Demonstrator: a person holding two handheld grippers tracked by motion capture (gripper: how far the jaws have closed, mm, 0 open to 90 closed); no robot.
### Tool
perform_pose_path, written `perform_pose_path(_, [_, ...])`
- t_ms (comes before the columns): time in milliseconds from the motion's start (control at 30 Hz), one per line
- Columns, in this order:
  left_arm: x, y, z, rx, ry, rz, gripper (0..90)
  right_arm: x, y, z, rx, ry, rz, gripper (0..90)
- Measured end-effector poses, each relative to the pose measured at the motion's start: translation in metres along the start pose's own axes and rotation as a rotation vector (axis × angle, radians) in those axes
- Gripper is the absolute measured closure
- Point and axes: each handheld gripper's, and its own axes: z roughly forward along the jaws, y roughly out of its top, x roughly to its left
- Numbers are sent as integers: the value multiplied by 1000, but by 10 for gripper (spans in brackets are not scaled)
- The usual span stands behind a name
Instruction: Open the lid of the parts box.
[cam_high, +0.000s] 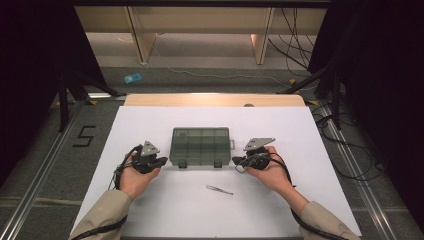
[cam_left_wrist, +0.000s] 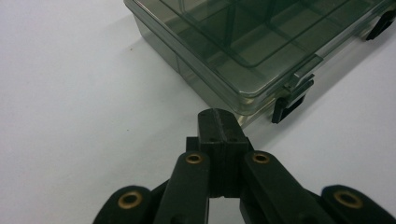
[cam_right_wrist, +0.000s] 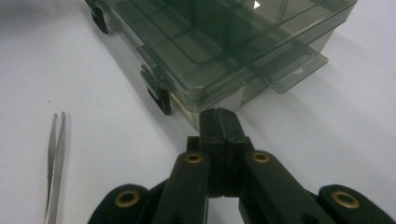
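Observation:
A smoky clear plastic compartment box (cam_high: 200, 145) lies lid-down shut on the white sheet, with two black latches on its near edge. My left gripper (cam_high: 161, 161) rests at the box's near left corner (cam_left_wrist: 243, 105), jaws shut with nothing between them (cam_left_wrist: 219, 116). My right gripper (cam_high: 236, 160) sits at the near right corner, also shut and empty (cam_right_wrist: 219, 114); a hang tab (cam_right_wrist: 292, 70) juts from that end of the box (cam_right_wrist: 224, 46). Metal tweezers (cam_high: 219, 189) lie in front of the box, between my hands, and are seen at the left in the right gripper view (cam_right_wrist: 55, 158).
The white sheet (cam_high: 165, 210) covers a wooden table whose far edge (cam_high: 215, 99) is bare. Beyond the table are floor, cables, a small blue object (cam_high: 133, 77) and wooden frame legs. Dark stands flank both sides.

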Motion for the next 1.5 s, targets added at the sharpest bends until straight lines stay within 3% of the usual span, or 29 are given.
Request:
perform_pose_path(33, [1,0,-1,10,0,22,899,0,0,0,3,3,1,900])
perform_pose_path(67, [-3,0,3,-30,3,-26,899,1,0,0,4,4,-1,900])
perform_pose_path(200, [-2,0,2,-26,-2,-10,899,0,1,-1,-6,4,2,900])
perform_pose_path(233, [0,1,0,1,-6,23,899,0,1,0,-6,5,2,900])
perform_pose_path(267, [0,1,-1,8,-4,31,899,0,1,0,-6,5,2,900])
perform_pose_path(733, [-3,2,1,3,-21,49,899,3,1,2,-7,8,2,900])
perform_pose_path(1100, [-3,1,-1,3,-29,53,899,1,3,-1,-40,19,6,900])
perform_pose_path(1233, [-4,2,-1,-13,-20,48,899,2,4,-2,-52,21,21,900])
perform_pose_path(1267, [-4,2,-1,-26,-24,33,899,2,4,-2,-58,17,12,900])
perform_pose_path(1300, [-7,1,1,-58,-21,-8,899,2,4,-3,-58,18,13,900])
perform_pose_path(1433, [-4,4,-3,-76,-11,11,899,2,5,-4,-59,24,22,900])
perform_pose_path(1467, [-6,4,-2,-104,-7,-15,899,2,5,-4,-63,20,16,900])
perform_pose_path(1500, [-6,4,-3,-98,-3,0,899,2,5,-4,-66,21,17,900])
